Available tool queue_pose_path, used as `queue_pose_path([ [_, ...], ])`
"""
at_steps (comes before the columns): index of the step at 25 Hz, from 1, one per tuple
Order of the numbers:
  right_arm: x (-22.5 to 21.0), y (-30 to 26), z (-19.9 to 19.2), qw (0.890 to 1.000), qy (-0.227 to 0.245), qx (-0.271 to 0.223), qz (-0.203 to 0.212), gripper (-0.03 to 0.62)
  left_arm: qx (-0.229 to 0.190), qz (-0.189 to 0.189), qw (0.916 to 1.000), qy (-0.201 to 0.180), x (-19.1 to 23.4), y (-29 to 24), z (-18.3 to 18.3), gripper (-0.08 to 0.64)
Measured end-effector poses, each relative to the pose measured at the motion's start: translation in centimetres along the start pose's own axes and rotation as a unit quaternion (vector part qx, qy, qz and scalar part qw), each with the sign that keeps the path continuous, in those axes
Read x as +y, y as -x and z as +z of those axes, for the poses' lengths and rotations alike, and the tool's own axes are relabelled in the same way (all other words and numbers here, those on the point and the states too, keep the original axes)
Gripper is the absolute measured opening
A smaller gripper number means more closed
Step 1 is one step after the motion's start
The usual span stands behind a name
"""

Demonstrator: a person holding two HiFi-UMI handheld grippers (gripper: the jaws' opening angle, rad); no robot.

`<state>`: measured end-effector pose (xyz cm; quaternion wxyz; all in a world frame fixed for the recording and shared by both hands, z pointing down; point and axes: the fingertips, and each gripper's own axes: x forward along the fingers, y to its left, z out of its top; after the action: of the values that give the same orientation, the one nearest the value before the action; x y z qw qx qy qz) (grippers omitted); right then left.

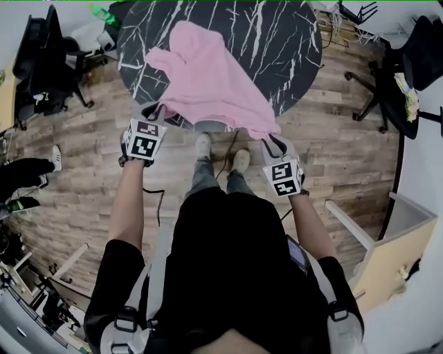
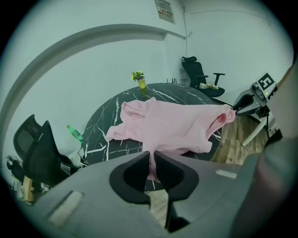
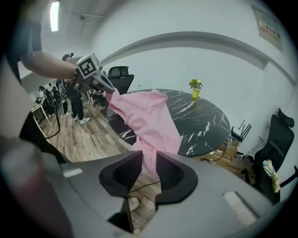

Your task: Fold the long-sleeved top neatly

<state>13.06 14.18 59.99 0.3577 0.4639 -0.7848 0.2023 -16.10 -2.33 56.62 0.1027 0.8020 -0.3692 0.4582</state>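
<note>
- Head view: round black marble table (image 1: 291,48) on wood floor (image 1: 83,138), office chairs (image 1: 41,62) around; pink top (image 1: 208,76) draped over near edge.
- Left gripper (image 2: 152,155) & right gripper (image 3: 149,155) each pinch the hem.
- Right gripper view only: ppl (image 3: 70,100) standing at rear.

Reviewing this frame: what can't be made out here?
- Where the sleeves and collar of the pink top lie: all views, bunched folds hide them.
- Whether the right gripper presses the cloth: right gripper view, cloth fills the jaw gap.
- Print on the wall poster: left gripper view, too small.
</note>
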Motion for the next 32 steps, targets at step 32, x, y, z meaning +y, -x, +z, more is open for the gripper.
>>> queue_pose_path([
  [32, -2.2, -0.9, 1.4, 0.997, 0.063, 0.043, -0.011, 0.018, -0.013, -0.048, 0.9987, -0.013, -1.6, -0.3, 0.3, 0.034],
])
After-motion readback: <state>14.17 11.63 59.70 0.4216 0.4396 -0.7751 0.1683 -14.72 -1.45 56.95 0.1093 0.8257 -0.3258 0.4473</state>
